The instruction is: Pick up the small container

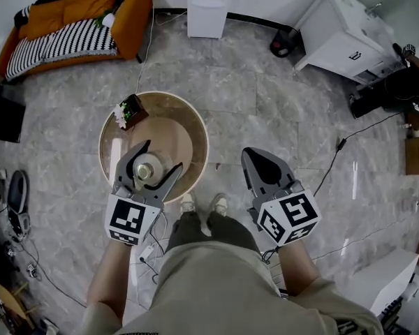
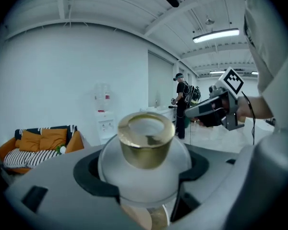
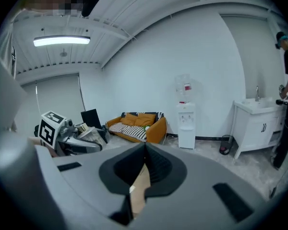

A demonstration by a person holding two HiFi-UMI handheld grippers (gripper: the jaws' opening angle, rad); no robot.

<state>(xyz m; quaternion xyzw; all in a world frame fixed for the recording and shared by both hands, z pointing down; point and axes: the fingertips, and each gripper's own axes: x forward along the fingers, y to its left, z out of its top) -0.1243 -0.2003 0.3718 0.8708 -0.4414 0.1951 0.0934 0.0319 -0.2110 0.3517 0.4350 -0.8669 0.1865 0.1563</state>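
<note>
L grip: left gripper (image 1: 162,155) reaches fwd over the round wooden table (image 1: 195,128), jaws spread wide, pinching the small frosted container w/ gold lid (image 1: 145,167) by its sides.
R grip: right gripper (image 1: 250,155) held right of table, above floor, jaws pressed together.
Nearby: small brown box w/ greenery (image 1: 130,110) on table's far-left edge, apart from container.
Count: 2 grippers, 1 container, 1 table, 1 box.
</note>
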